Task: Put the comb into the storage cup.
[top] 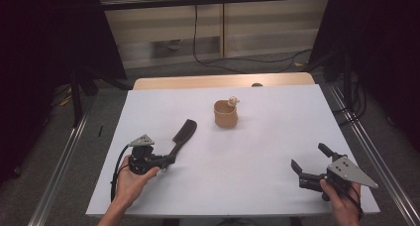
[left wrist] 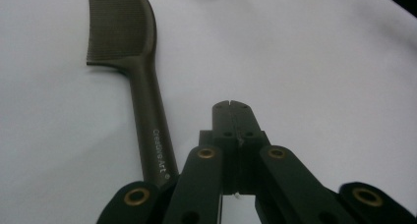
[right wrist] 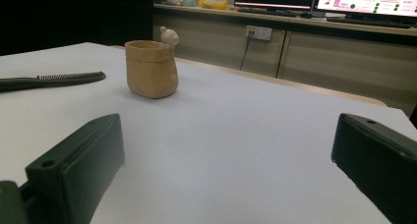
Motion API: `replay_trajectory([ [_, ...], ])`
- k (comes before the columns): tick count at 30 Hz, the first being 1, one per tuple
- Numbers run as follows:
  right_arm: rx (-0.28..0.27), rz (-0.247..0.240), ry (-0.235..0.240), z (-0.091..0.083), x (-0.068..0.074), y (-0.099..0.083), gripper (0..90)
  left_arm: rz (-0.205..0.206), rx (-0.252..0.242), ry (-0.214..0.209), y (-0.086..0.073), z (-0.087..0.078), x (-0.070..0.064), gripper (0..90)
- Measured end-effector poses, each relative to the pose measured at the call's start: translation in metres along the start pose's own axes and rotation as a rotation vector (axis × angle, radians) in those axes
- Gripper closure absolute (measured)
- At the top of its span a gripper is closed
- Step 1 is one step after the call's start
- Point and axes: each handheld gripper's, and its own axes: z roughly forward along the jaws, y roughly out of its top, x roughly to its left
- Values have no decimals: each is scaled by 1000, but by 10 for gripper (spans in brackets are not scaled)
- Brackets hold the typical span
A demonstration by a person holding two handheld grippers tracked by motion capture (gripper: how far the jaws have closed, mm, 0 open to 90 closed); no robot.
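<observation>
- Left gripper (left wrist: 231, 106): I see my jaws pressed together on nothing, just beside the black comb (left wrist: 142, 86) handle, whose end they hide.
- Right gripper (top: 311, 162): spread wide, empty.
- Tan pot (top: 225, 114) stands mid-table on white tabletop (top: 277, 127); dark room behind.

Gripper jaws wide apart; tan cup (right wrist: 151, 69), black comb (right wrist: 51, 80) beyond

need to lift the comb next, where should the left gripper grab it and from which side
Grip the comb by its plain handle, not the toothed head. It lies flat with the handle end toward the left gripper, now shut beside it, so come from above, jaws across the narrow handle.
</observation>
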Motion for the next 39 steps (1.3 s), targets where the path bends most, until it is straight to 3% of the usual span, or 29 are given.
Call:
replay_trajectory([
  [6, 1, -1, -4, -1, -1, 0, 0, 39, -49, 14, 3, -6, -2, 799],
  [12, -1, -1, -3, -1, -1, 0, 0, 54, -118, 50, 10, -22, -3, 562],
  [13, 1, 1, -5, -1, 0, 0, 0, 48, -123, 57, 10, -24, -2, 455],
  [16, 0, 1, -3, 0, 0, 0, 0, 47, -134, 87, 10, -26, 1, 399],
  [21, -1, 0, -2, 0, 0, 0, 0, 44, -136, 165, 10, -25, 4, 208],
  [27, 1, 1, -3, 0, 0, 0, 0, 17, -81, 162, 14, -23, 10, 69],
  [29, 2, 1, -3, 0, 0, 0, 0, 44, -64, 155, 16, -22, 12, 43],
  [32, 4, 2, -4, 1, 0, 0, 0, 20, -30, 144, 20, -18, 14, 45],
  [34, 3, 2, -2, 1, 0, 0, 0, 32, -13, 137, 23, -14, 16, 40],
  [36, 5, 2, 0, 1, 0, 0, 0, 31, -26, 138, 24, -10, 19, 42],
  [39, 5, 3, 2, 2, 0, 0, 0, 40, 6, 149, 28, -4, 21, 45],
])
